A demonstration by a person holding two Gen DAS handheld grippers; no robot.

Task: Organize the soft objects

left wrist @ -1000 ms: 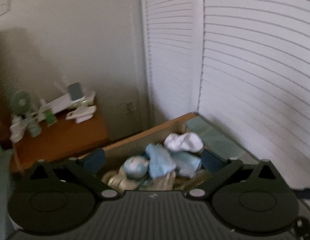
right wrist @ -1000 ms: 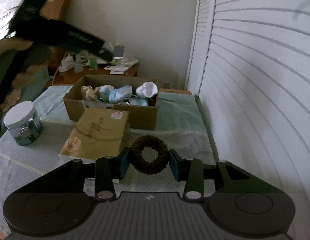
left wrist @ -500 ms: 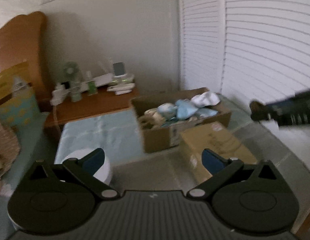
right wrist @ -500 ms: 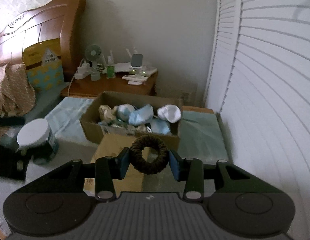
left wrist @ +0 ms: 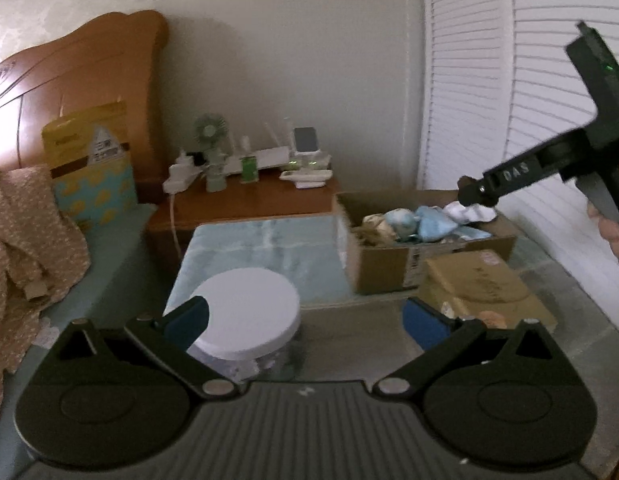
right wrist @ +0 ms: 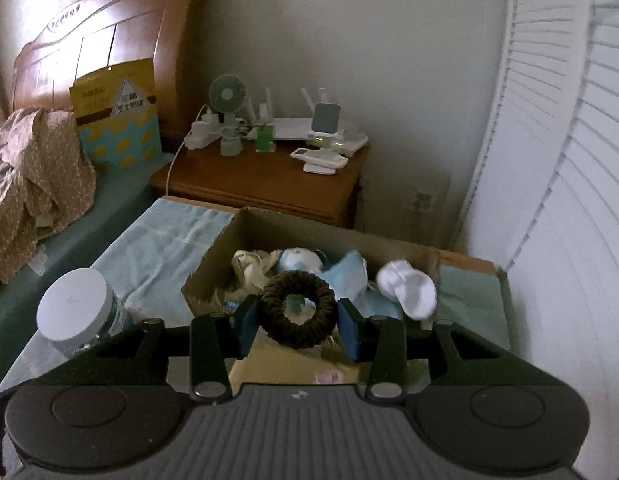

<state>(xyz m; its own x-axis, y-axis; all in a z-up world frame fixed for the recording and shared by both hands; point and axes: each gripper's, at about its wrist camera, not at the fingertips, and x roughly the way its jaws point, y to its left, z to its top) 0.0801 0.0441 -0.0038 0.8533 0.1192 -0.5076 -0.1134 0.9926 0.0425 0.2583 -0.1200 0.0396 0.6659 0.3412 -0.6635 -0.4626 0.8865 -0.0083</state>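
At the left stood a clear round jar [right wrist: 75, 312] with a flat white lid, the left tongs [left wrist: 305, 316] spread wide and empty over it. To its right, an open cardboard box [right wrist: 213, 268] on the pale blue cloth held soft things: a cream cloth, light blue fabric and a white sock [right wrist: 407, 286] draped over its edge. Above the box's near side, the right tongs [right wrist: 297, 322] pinched a dark, fuzzy ring-shaped scrunchie [right wrist: 298, 310] by its sides.
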